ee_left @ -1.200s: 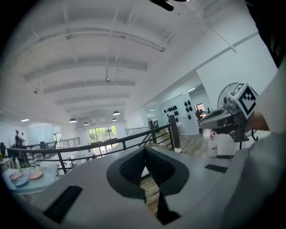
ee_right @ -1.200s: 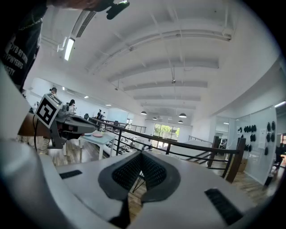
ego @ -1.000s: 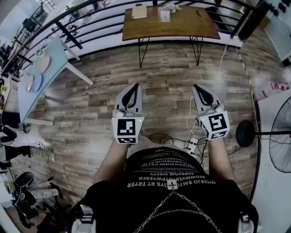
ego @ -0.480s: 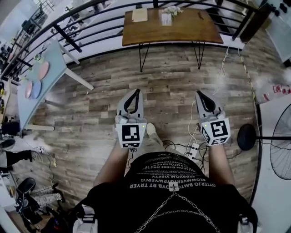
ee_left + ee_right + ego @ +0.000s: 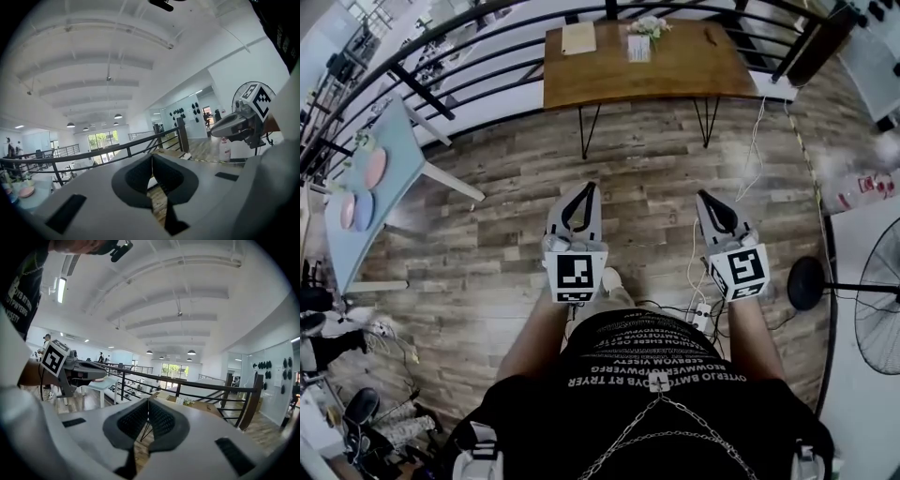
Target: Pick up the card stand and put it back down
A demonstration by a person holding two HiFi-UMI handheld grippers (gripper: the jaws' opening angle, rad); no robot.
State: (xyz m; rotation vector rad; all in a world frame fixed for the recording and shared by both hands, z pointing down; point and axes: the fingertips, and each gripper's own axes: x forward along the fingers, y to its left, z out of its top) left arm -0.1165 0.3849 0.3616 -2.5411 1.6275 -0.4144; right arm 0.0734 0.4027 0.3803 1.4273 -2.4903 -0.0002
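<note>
The card stand (image 5: pixel 638 48) is a small white upright card on the brown wooden table (image 5: pixel 694 66) at the top of the head view, beside a small bunch of flowers (image 5: pixel 652 23). The right gripper view shows the card stand (image 5: pixel 180 400) far ahead on that table. My left gripper (image 5: pixel 586 187) and right gripper (image 5: pixel 704 197) are held side by side over the wood floor, well short of the table. Both point toward it. Each has its jaws closed together with nothing between them, as seen for my left gripper (image 5: pixel 151 156) and my right gripper (image 5: pixel 149 400).
A black railing (image 5: pixel 469 56) runs behind the table. A light blue table (image 5: pixel 370 187) with coloured plates stands at the left. A standing fan (image 5: pixel 872 281) is at the right. A power strip (image 5: pixel 698 305) and cables lie on the floor by my feet.
Both grippers and the person have moved forward across the floor toward the wooden table. The jaws stayed closed throughout.
</note>
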